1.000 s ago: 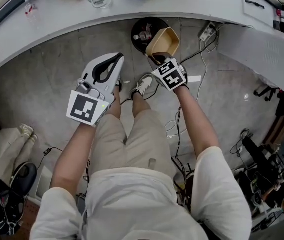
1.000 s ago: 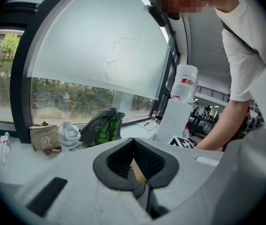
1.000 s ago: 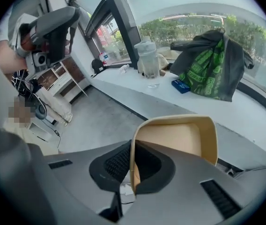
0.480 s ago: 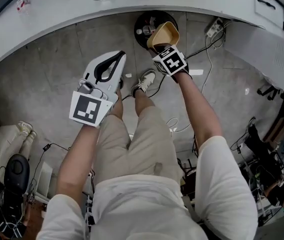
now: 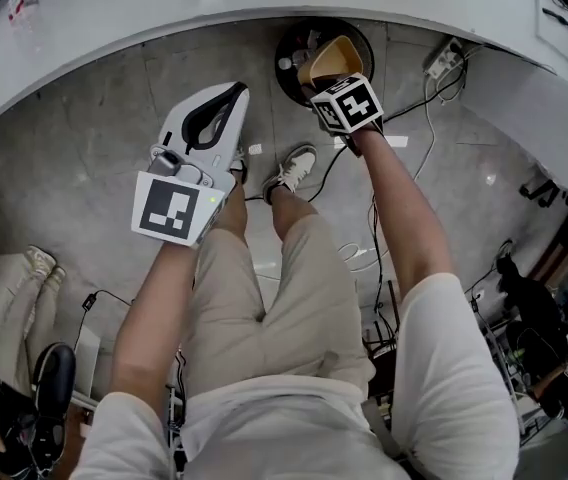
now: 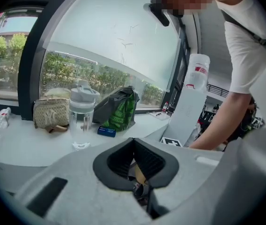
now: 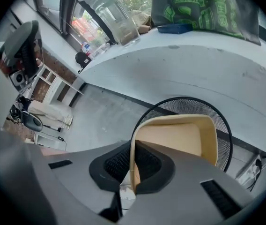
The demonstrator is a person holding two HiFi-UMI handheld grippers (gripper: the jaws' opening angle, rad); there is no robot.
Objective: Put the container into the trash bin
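A tan, square-cornered plastic container (image 7: pixel 175 139) hangs tilted over a round black mesh trash bin (image 7: pixel 170 106) on the floor under the counter. My right gripper (image 7: pixel 132 146) is shut on the container's side wall, one pad inside and one outside. In the head view the container (image 5: pixel 332 58) covers part of the bin (image 5: pixel 294 53), just beyond the right gripper's marker cube (image 5: pixel 346 103). The bin holds some rubbish. My left gripper (image 5: pixel 229 93) hovers over the floor to the left of the bin, shut with nothing in it; its pads meet at the tips (image 6: pixel 134 142).
A white curved counter (image 5: pixel 114 28) runs above the bin, carrying a clear lidded jar (image 6: pixel 80 116), a beige pouch (image 6: pixel 51 112), a green-and-black bag (image 6: pixel 119 108) and a small blue box (image 6: pixel 106 131). The person's shoe (image 5: pixel 292 168) and a power strip (image 5: pixel 444 58) with cables lie near the bin.
Both grippers have sunk toward the floor. The right one has carried the container further over the bin's opening. The left has kept to the bin's left, still shut.
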